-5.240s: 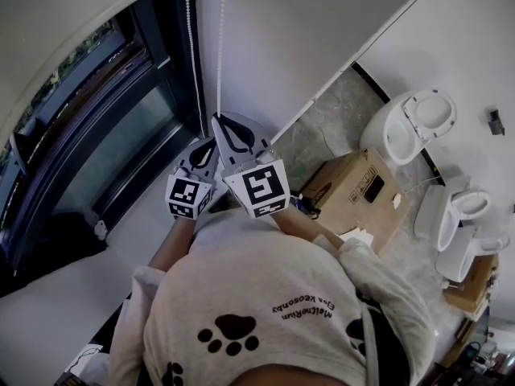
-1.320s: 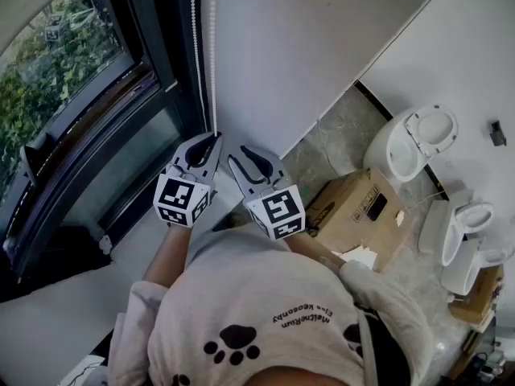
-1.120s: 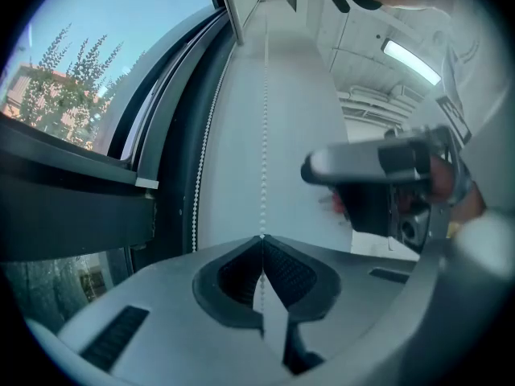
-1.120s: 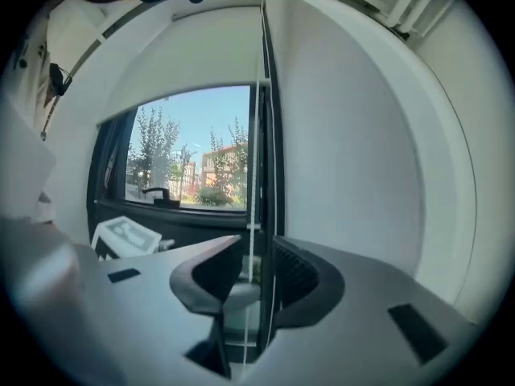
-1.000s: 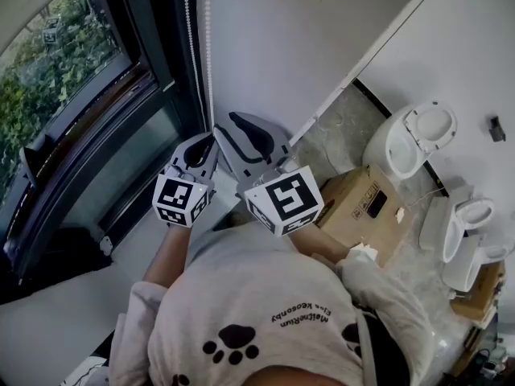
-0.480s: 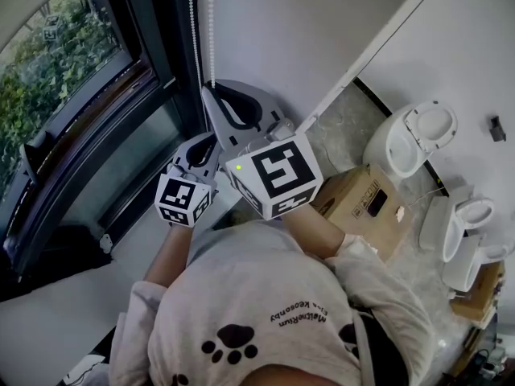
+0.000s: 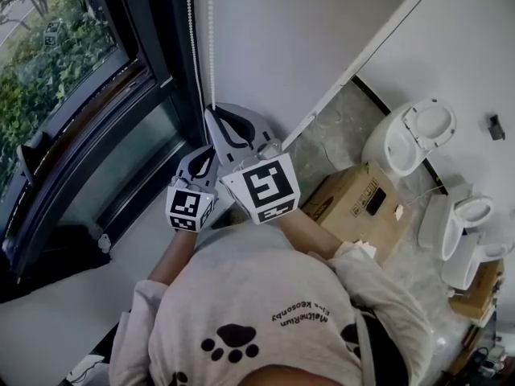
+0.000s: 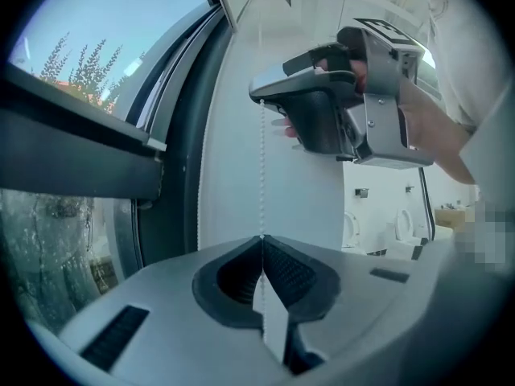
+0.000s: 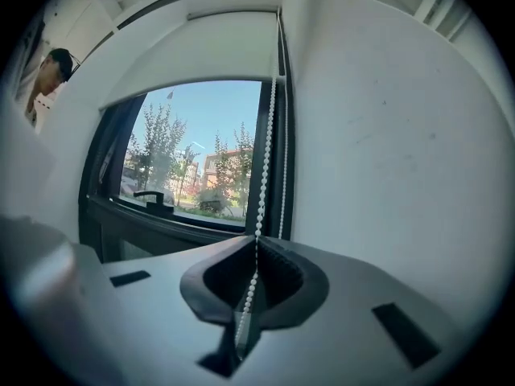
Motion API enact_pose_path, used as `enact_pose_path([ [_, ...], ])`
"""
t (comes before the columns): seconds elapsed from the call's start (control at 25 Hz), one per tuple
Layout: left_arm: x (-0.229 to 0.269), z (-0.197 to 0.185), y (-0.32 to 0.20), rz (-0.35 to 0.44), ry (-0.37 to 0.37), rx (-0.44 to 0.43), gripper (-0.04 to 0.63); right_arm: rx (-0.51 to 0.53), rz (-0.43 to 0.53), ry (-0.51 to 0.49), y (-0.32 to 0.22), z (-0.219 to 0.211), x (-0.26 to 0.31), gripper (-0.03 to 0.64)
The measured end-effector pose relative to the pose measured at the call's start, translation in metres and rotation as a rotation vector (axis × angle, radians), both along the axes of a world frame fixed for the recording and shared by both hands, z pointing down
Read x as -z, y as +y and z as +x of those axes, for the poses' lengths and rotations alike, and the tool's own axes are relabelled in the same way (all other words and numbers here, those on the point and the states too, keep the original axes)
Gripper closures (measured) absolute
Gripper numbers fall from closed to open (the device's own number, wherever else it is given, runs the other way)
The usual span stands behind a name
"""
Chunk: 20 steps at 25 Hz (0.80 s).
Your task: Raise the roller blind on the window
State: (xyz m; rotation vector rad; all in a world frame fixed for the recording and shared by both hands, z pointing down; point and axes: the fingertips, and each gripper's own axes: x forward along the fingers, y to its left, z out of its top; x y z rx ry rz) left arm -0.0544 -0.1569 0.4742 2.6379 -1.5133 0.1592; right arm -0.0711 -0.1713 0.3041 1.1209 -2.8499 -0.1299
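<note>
A white bead chain hangs beside the dark window frame. My right gripper is the upper one; its jaws have just been closing and are shut on the chain. Right below it, my left gripper is also shut on the same chain. In the left gripper view the right gripper pinches the chain overhead. The pale roller blind covers only the top of the window, with trees and buildings showing under it.
A white wall stands right of the chain. A cardboard box lies on the floor close behind my right arm, with a toilet and more white sanitary ware beyond it. The window sill runs below the grippers.
The right gripper, open beside the left one a second ago, rose and closed on the chain above it. The left gripper sank a little with the chain.
</note>
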Motion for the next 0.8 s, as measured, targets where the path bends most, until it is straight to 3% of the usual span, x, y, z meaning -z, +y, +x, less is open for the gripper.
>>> enact_pose_path([
  [0.56,-0.063,-0.002,0.012,-0.107,-0.080,-0.008,0.573,-0.009,-0.050,0.021,-0.001,0.001,-0.065,0.606],
  [0.64,-0.052,0.000,0.012,-0.100,-0.047,-0.019,0.477,-0.006,-0.049,0.019,-0.002,0.000,-0.065,0.606],
  [0.8,-0.014,-0.001,0.014,-0.078,0.042,-0.041,0.466,-0.007,-0.051,0.013,-0.004,0.000,-0.065,0.606],
])
